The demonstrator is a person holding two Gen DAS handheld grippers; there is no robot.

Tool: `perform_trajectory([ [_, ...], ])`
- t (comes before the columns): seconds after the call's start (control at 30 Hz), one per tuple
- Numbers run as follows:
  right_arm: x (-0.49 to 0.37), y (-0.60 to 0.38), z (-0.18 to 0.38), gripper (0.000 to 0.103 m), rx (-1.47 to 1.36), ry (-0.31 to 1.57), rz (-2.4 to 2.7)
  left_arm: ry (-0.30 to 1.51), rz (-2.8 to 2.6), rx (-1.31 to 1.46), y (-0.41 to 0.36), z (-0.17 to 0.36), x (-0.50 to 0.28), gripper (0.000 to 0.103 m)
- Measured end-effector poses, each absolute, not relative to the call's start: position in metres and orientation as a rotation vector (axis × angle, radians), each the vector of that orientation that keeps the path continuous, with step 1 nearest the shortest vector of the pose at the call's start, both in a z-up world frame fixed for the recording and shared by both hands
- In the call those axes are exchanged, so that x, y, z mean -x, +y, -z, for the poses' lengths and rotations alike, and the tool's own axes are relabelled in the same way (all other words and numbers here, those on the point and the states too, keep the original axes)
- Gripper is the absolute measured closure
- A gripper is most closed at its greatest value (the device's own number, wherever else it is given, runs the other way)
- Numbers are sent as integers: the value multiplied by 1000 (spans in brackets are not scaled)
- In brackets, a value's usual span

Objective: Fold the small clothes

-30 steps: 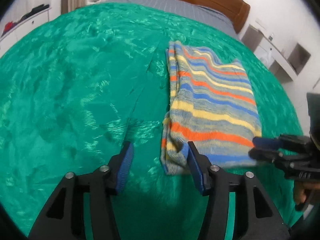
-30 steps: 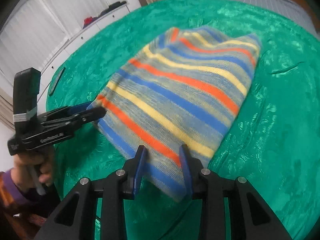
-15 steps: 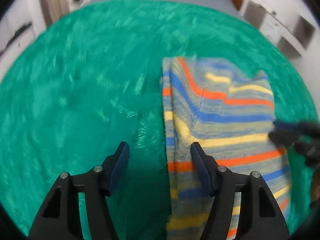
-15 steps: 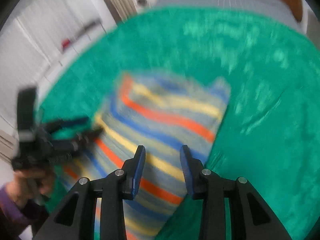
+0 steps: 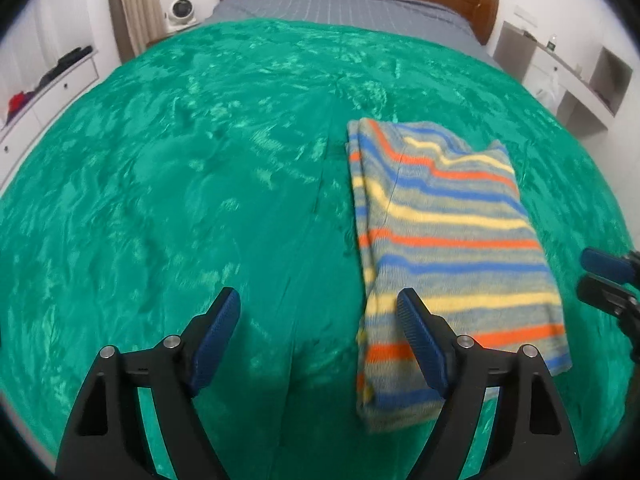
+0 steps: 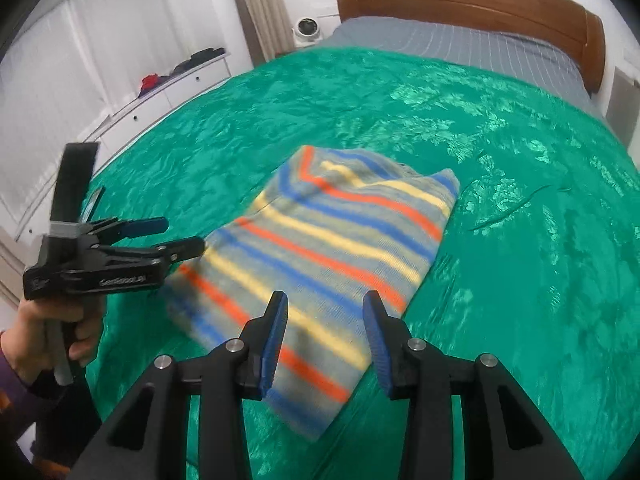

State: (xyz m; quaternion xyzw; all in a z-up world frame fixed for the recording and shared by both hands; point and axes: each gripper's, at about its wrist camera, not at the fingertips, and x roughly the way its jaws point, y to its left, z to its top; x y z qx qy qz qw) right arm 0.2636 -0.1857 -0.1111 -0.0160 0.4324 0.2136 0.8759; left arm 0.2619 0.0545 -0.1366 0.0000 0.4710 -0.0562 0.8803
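A small striped knit garment (image 5: 444, 240), grey with orange, yellow and blue bands, lies folded flat on the green bedspread (image 5: 200, 184). It also shows in the right wrist view (image 6: 332, 264). My left gripper (image 5: 320, 332) is open and empty, above the garment's near left edge; it also shows in the right wrist view (image 6: 180, 236). My right gripper (image 6: 326, 336) is open and empty, above the garment's near right edge; its tips show in the left wrist view (image 5: 600, 276).
The bed has a wooden headboard (image 6: 460, 0) and a grey sheet (image 5: 340, 8) at the far end. White drawers (image 6: 168, 96) with clothes on top stand left. White shelves (image 5: 568, 76) stand right. A small fan (image 5: 182, 10) sits beside the curtain.
Both grippers let go of the garment's near edge, which they had carried forward, and pulled back. The right gripper opened. The garment now lies folded shorter.
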Motion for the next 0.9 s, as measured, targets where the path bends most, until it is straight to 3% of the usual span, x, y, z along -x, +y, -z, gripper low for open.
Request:
perform_trajectory([
  [0.33, -247, -169, 115, 64, 73, 902, -430, 980, 108, -26, 50, 136, -246, 21],
  [0.5, -240, -161, 153, 64, 113, 992, -419, 1032, 87, -68, 53, 158, -241, 20],
  [0.73, -194, -182, 158, 61, 76, 1011, -418, 1041, 96, -121, 78, 161, -194, 14],
  [0.8, -179, -194, 156, 53, 53, 1016, -419, 1044, 114, -125, 88, 160, -181, 15],
  [0.87, -166, -206, 155, 34, 30, 1012, -409, 1045, 139, -105, 99, 157, -169, 15],
  [0.9, -159, -213, 153, 31, 15, 1007, -400, 1044, 150, -90, 104, 155, -164, 14],
])
